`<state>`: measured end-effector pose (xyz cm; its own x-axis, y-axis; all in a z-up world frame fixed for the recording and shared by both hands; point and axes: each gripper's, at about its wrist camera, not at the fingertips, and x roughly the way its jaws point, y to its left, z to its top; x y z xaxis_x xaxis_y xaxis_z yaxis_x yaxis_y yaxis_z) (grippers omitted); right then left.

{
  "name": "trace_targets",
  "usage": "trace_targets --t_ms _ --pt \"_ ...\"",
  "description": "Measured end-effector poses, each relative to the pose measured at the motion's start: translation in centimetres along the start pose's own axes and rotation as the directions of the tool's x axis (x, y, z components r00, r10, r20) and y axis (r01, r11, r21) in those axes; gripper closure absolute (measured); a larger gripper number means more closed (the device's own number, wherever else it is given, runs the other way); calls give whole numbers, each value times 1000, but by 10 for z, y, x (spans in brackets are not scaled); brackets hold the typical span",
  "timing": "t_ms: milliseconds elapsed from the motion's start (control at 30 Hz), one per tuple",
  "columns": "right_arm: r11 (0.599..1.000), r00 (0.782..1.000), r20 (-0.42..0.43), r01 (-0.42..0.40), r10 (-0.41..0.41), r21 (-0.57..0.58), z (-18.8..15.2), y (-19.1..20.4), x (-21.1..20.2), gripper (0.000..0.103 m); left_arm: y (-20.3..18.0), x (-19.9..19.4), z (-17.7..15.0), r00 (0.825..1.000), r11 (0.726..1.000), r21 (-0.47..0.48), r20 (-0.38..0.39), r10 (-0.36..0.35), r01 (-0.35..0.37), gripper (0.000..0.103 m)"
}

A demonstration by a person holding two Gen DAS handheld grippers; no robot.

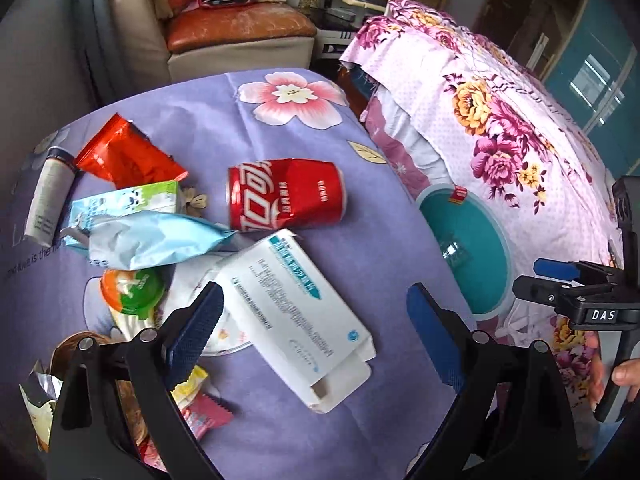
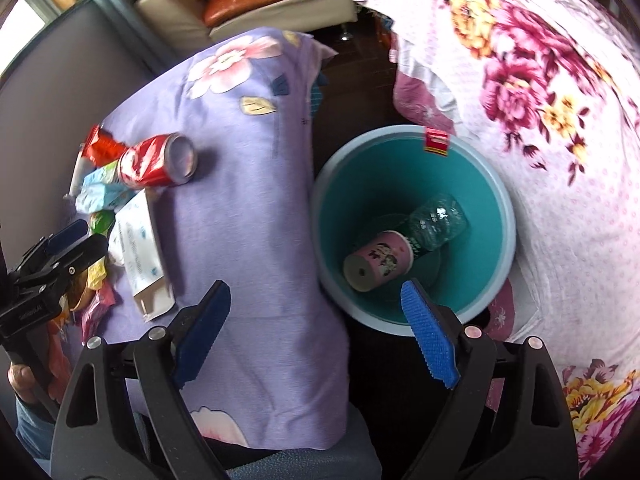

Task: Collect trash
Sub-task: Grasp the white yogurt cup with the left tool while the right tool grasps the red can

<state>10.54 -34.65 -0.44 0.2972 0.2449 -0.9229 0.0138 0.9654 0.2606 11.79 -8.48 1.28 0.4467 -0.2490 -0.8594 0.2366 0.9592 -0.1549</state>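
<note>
**Both grippers wide open, trash waiting on the table**

Left gripper hovers, jaws spread and empty, over the white box; wrappers sit left, the red can just beyond. Right gripper, jaws apart too, hangs near the teal bin, which holds a pink cup and a bottle.

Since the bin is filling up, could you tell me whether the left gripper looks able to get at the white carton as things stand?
Probably yes: the left gripper is open and empty, with the white carton lying flat between its fingers and nothing on top of it.
</note>
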Motion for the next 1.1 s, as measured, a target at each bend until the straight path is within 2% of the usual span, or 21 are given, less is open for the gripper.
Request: trace_targets --t_ms 200,400,600,767,933,1100 --pt "989 999 -28 36 -41 -141 10 51 8 20 46 -10 -5 999 998 -39 -6 39 -39 10" --pt "942 997 -42 48 -66 -333 32 106 19 20 83 -18 -2 998 997 -48 -31 61 -62 10" --pt "844 993 -48 64 -106 -533 62 170 43 20 134 -31 10 992 992 -57 -61 111 -114 10" --pt "732 990 -65 50 -128 -679 83 217 71 20 188 -36 25 984 982 -82 -70 164 -170 10" --pt "650 976 -84 70 -202 -756 99 238 102 20 236 -27 39 981 976 -111 -78 180 -188 10" --pt "591 958 -148 26 -244 -806 108 248 128 20 282 -6 57 968 961 -144 -112 223 -237 10"
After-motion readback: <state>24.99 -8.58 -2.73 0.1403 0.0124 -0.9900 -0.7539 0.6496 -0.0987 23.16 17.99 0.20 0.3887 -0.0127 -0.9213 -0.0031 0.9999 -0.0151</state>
